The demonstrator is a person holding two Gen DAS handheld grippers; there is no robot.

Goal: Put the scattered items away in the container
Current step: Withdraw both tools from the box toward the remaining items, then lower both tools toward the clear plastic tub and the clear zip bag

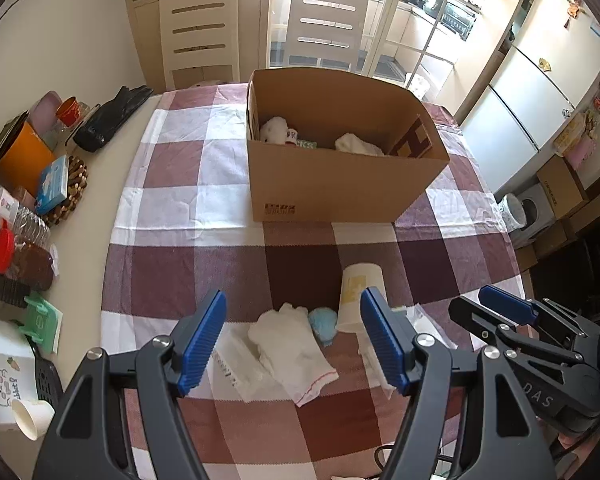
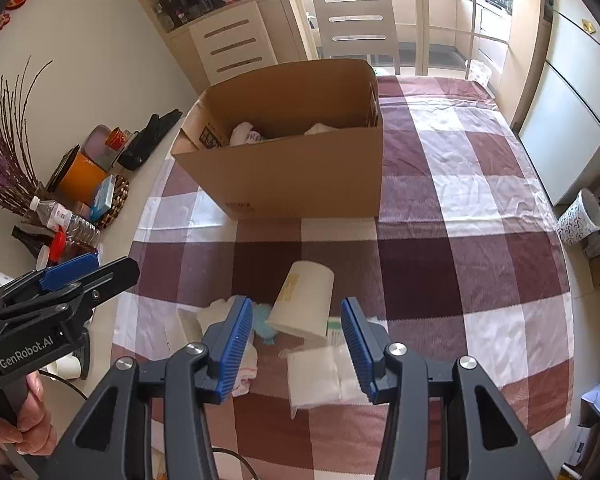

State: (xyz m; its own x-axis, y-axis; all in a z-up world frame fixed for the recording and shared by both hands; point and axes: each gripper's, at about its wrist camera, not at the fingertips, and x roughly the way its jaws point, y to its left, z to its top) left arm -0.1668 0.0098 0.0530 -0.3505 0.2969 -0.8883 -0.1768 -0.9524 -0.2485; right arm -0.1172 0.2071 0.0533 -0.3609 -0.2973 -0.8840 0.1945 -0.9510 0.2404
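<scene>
An open cardboard box point(image 1: 340, 184) stands mid-table on the checked cloth and holds a few white items; it also shows in the right wrist view point(image 2: 300, 172). In front of it lie a tipped paper cup point(image 1: 358, 294) point(image 2: 302, 300), a white glove point(image 1: 290, 354), a small blue fluffy item point(image 1: 324, 322) point(image 2: 262, 318) and clear plastic packets point(image 2: 324, 376). My left gripper point(image 1: 294, 346) is open above the glove, empty. My right gripper point(image 2: 296, 350) is open above the cup and packets, empty; it also shows in the left wrist view point(image 1: 508, 310).
Clutter lines the table's left edge: an orange container point(image 1: 22, 158), a blue packet point(image 1: 52, 184), bottles point(image 1: 16, 216), a black bag point(image 1: 112, 118) and a small cup point(image 1: 32, 418). Chairs point(image 1: 324, 28) stand behind the table. A fridge point(image 1: 540, 92) is at right.
</scene>
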